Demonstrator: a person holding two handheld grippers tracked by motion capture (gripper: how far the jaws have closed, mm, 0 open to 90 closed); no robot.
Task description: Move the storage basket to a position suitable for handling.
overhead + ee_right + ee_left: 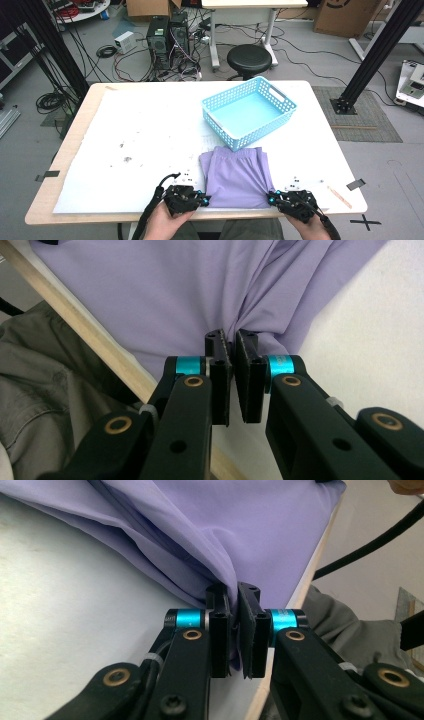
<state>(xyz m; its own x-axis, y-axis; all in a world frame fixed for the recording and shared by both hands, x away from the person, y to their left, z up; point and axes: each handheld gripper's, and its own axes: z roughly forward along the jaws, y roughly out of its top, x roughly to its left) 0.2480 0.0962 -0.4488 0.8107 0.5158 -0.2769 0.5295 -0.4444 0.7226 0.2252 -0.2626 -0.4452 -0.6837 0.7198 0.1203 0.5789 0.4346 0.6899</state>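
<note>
One container stands on the table [125, 125]: a light blue basket [285, 116] with perforated walls, set at an angle on the far right part of the white sheet, and its floor shows bare, with nothing lying in it. Just in front of it, its far edge touching or very nearly touching the basket's near corner, lies a folded purple cloth [236, 176] at the near edge of the table, between the two hands. The cloth is roughly rectangular, its longer axis running from the near edge away toward the basket, and its gathered band (it looks like a waistband) lies at the far end, pointing at the basket. The left gripper [205, 201] sits at the cloth's near left corner; in the left gripper view its jaws are pressed together on a pinch of the purple fabric [235, 540], which bunches into folds where it enters the pads. The right gripper [270, 198] sits at the near right corner, and in the right gripper view its jaws are likewise clamped on a gathered fold of the cloth [190, 295], creases radiating from the grip. Both corners lie close to the table's wooden edge, the person's grey clothing visible beyond it. Small dark specks are scattered on the sheet to the left of the cloth.
</note>
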